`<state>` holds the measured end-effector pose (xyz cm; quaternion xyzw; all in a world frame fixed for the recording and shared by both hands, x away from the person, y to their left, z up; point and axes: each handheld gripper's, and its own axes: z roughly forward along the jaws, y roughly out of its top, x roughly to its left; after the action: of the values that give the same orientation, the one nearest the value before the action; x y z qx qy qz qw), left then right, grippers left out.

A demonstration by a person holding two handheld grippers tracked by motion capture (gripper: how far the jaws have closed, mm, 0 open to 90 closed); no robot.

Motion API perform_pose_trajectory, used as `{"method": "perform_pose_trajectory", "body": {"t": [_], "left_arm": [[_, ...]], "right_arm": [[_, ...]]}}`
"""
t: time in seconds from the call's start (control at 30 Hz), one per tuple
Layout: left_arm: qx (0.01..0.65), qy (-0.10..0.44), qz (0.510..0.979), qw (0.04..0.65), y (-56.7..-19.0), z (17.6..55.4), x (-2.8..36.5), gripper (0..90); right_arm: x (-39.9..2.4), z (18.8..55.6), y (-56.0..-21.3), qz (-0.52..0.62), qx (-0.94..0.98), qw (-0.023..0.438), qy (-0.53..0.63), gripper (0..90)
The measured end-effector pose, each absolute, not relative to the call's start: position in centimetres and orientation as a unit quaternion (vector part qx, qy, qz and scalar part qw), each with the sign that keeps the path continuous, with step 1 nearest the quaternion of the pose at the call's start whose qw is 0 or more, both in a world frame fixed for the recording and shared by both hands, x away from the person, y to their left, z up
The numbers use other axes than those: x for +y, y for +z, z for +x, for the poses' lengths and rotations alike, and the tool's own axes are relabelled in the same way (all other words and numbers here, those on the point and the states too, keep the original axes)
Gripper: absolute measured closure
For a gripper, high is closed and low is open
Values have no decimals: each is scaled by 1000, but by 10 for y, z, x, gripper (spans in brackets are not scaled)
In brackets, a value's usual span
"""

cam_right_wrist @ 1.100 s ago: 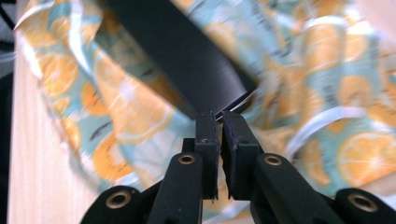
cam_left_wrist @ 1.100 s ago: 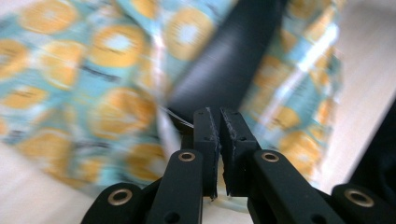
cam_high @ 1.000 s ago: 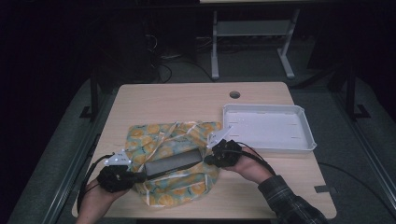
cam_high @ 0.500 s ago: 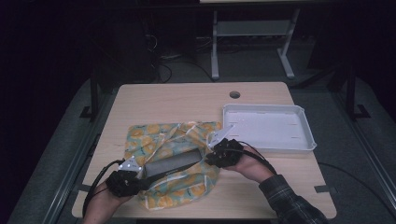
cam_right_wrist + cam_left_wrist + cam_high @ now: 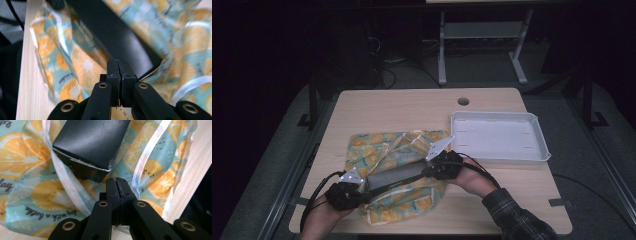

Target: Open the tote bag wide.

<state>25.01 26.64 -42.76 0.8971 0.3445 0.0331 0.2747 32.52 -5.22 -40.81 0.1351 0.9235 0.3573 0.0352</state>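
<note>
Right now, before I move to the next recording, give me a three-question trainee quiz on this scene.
1. True or false: the long black box lies on the orange-print bag.
2. Which side of the table holds the white tray, seen from the high view: A left, B right?
3. How do the jaws of the left gripper and the right gripper stand?

Key: 1 true. 2 B. 3 Both pairs are closed together, tips by the box ends; any pinched fabric cannot be told.

On the orange-print cloth (image 5: pixel 37 195) we read only cursive fragments, upside down: "day with a bottle" and "lay".
</note>
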Motion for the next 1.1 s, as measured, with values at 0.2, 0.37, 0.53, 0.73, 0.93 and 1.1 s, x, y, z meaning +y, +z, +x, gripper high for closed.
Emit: {"method": "perform_pose_trajectory", "body": {"t": [0.2, 0.37, 0.53, 0.73, 0.93, 1.1], "left_arm": [[344, 36, 900, 265, -430, 251, 267, 887], [343, 38, 903, 255, -433, 252, 267, 887], [343, 43, 906, 244, -436, 254, 267, 887], [344, 59, 911, 221, -438, 256, 269, 892], [356, 76, 908, 207, -440, 262, 279, 893], [360, 73, 906, 209, -441, 264, 282, 894]], "right_arm": [[-54, 323, -421, 133, 934, 29, 330, 887], [-57, 328, -435, 145, 942, 31, 301, 890], [-58, 334, -445, 151, 946, 28, 286, 891], [-56, 333, -453, 151, 949, 17, 277, 892], [-51, 326, -452, 134, 952, -1, 276, 893], [-47, 321, -450, 119, 955, -5, 272, 883]]}}
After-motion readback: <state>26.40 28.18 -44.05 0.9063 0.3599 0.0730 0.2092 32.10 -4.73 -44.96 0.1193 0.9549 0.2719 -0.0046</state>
